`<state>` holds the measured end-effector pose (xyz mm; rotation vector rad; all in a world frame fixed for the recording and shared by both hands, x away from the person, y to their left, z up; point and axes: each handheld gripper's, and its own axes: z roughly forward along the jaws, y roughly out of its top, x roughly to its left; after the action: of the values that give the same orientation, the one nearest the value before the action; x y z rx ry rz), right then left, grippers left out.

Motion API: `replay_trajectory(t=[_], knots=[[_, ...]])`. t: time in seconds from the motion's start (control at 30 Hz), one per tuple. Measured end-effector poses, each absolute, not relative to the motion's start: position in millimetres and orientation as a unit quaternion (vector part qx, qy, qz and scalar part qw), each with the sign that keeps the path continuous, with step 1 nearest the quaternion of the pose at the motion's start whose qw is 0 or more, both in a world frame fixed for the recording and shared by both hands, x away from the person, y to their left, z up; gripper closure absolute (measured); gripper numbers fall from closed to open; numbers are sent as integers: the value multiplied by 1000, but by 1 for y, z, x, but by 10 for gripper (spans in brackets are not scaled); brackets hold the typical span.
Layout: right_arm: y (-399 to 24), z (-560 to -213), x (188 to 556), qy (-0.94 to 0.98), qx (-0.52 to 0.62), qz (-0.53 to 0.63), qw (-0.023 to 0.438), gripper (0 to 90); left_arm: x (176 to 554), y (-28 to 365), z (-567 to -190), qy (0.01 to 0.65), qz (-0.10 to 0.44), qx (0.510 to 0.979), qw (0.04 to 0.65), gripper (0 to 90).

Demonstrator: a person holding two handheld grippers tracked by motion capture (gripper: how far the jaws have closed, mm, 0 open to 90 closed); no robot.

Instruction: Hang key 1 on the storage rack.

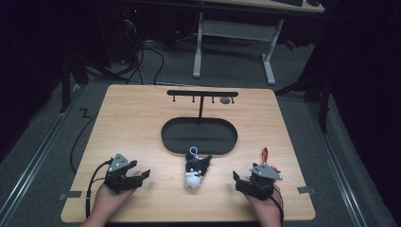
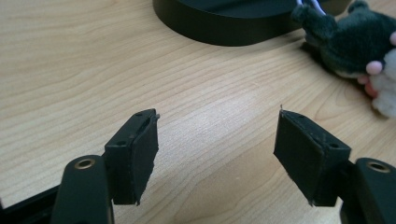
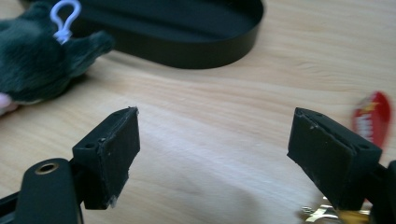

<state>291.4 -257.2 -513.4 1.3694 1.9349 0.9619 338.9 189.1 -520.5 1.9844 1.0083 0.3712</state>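
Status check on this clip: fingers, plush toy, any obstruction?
Left gripper open, right gripper open, both empty. Plush toy lies on table between them, beside black stand base. Path clear.

The room is dim, with light falling from above only onto the wooden table, its surroundings sinking into black, while up close the plush toy and red tag blur softly.

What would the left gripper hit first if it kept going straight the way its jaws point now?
Probably the black oval tray. The left gripper is open with bare table between its jaws, and the tray's wall lies ahead in its own view. The plush toy sits off to one side; depth is hard to judge.
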Motion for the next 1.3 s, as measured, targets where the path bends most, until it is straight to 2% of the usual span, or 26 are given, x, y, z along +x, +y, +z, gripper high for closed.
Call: replay_trajectory(t=[0.1, 0.23, 0.43, 0.57, 0.93, 1.03, 1.3], knots=[[-251, -515, 292, 735, 500, 356, 287, 162, 335, 183, -516, 379, 185, 803, 421, 291], [-250, -517, 290, 740, 487, 367, 284, 161, 336, 178, -516, 371, 194, 809, 412, 291], [-253, -517, 290, 742, 489, 370, 272, 153, 338, 181, -517, 378, 194, 807, 410, 289], [-250, -518, 292, 753, 482, 372, 248, 154, 340, 183, -516, 386, 193, 802, 414, 308], [-245, -519, 292, 762, 474, 370, 243, 165, 337, 183, -515, 380, 211, 801, 412, 307], [-244, -517, 292, 762, 473, 369, 245, 184, 338, 184, -515, 378, 205, 803, 413, 337], [-243, -516, 292, 770, 478, 342, 248, 188, 340, 176, -520, 377, 198, 813, 397, 328]])
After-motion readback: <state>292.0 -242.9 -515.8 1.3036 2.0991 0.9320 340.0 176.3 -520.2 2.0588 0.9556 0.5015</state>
